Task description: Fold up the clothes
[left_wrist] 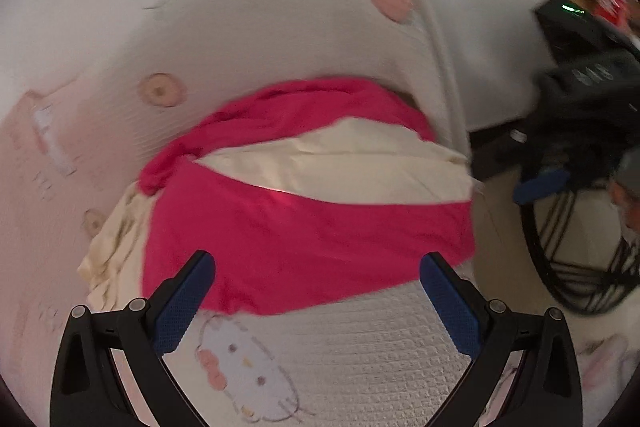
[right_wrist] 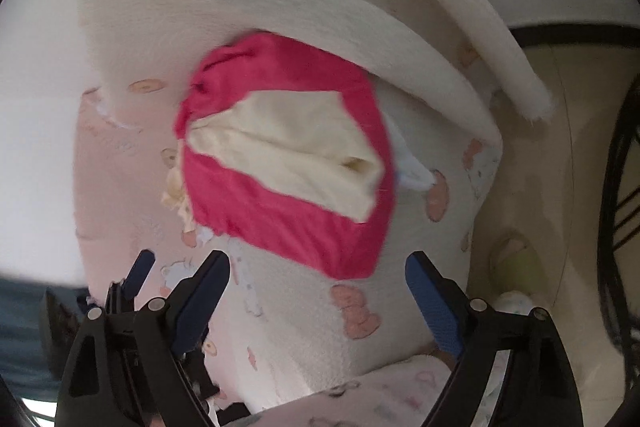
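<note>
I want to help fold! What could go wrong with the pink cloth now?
The cream cloth lies on the pink cloth, so a grab might lift both. The left gripper and right gripper are open near its edge and might pinch the blanket instead.

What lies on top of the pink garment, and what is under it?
A cream cloth lies across the pink garment. Beneath is the patterned white blanket; a cream edge pokes out at its left, the rest covered.

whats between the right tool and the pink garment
Only bare white patterned blanket, seen in the right wrist view: the open right tool hangs short of the pink garment, with nothing lying in between.
</note>
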A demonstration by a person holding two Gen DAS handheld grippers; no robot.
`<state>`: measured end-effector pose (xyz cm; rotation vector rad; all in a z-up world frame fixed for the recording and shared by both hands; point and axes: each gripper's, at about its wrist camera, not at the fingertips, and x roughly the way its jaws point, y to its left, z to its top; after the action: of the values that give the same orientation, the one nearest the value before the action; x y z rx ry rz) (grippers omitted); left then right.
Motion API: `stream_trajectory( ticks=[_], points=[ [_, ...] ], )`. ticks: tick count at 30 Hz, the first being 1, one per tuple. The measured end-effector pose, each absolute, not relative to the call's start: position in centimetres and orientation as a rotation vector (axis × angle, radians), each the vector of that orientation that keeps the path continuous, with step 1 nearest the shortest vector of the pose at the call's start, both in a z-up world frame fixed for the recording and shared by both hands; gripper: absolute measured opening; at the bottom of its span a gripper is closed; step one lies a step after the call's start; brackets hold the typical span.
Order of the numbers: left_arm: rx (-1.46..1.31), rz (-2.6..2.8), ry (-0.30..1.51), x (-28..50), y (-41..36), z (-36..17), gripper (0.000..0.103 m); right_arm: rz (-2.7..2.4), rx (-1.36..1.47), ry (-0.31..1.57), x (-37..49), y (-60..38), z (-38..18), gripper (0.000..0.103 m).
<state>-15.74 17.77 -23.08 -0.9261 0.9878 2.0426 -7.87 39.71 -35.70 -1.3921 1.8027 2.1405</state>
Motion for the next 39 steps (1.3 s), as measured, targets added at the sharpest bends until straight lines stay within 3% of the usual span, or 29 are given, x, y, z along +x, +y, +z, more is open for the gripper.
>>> stream_trajectory(
  ticks=[5, 8, 11, 16, 27, 31, 33, 35, 36, 38, 39],
  points=[
    [-0.896, 1.957, 1.089, -14.5, 18.4, -25.7, 0.103, 2.083, -1.308, 1.994, -8.3, 39.8, -38.4, 0.089],
    [-0.881, 1.938, 1.1, -14.0, 18.6, -26.4, 0.103, 2.07, -1.286, 2.019, -8.9, 39.8, -39.3, 0.082],
    [-0.882, 1.935, 1.082, -13.7, 18.5, -26.8, 0.103, 2.069, -1.297, 1.979, -9.4, 39.7, -39.8, 0.067],
    [-0.868, 1.951, 1.067, -13.2, 18.6, -27.1, 0.103, 2.091, -1.243, 2.036, -9.7, 39.5, -39.4, 0.017],
    [-0.917, 1.997, 0.84, -14.3, 20.0, -26.4, 0.103, 2.25, -1.203, 2.043, -11.1, 39.8, -35.5, 0.015],
    [-0.929, 2.02, 0.837, -15.1, 20.7, -27.3, 0.103, 2.26, -1.219, 2.025, -11.6, 40.0, -35.4, 0.015],
    [-0.954, 2.007, 0.818, -15.5, 21.3, -27.9, 0.096, 2.25, -1.202, 2.035, -11.5, 40.4, -35.5, 0.015],
    [-0.99, 2.0, 0.776, -15.8, 21.3, -28.2, 0.07, 2.24, -1.209, 2.04, -11.5, 40.5, -35.6, 0.015],
    [-1.009, 1.994, 0.749, -15.9, 21.3, -28.3, 0.065, 2.234, -1.215, 2.042, -11.4, 40.6, -35.7, 0.016],
    [-1.046, 1.983, 0.687, -16.2, 21.0, -28.4, 0.044, 2.206, -1.204, 2.052, -11.3, 40.7, -36.0, 0.018],
    [-1.062, 1.986, 0.66, -16.2, 20.8, -28.5, 0.039, 2.202, -1.197, 2.063, -11.2, 40.8, -36.1, 0.024]
  ],
)
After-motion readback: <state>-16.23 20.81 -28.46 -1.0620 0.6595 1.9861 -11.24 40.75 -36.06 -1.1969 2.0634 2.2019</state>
